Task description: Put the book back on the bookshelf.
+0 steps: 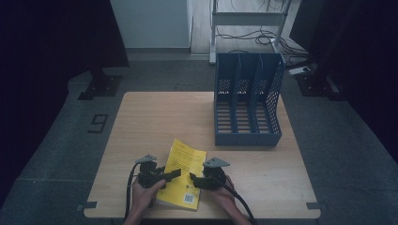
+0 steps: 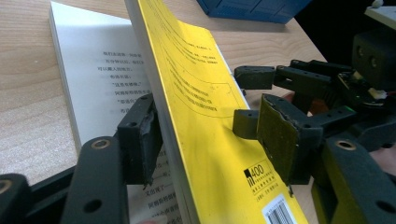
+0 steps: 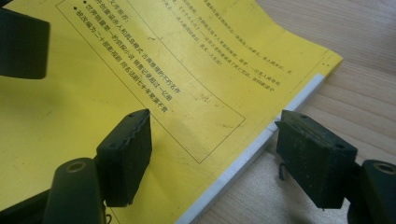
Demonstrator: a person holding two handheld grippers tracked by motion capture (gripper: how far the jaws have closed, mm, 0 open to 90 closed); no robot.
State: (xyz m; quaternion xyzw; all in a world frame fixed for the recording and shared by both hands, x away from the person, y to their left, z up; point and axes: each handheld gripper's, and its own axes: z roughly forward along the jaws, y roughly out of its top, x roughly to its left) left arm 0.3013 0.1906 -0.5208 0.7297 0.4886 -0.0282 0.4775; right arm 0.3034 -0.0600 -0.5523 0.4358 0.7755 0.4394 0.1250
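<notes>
A yellow-covered book lies near the table's front edge, between my two grippers. My left gripper reaches in from the book's left side. In the left gripper view the yellow cover and a wad of pages stand raised between its open jaws. One pad is against the underside, and the other pad is just off the cover. A printed white page lies exposed beneath. My right gripper is open astride the book's edge, with one pad over the cover.
A blue three-slot file holder stands upright at the back right of the wooden table. Bare wood lies to the left and behind the book. My right gripper's jaws are close to my left gripper.
</notes>
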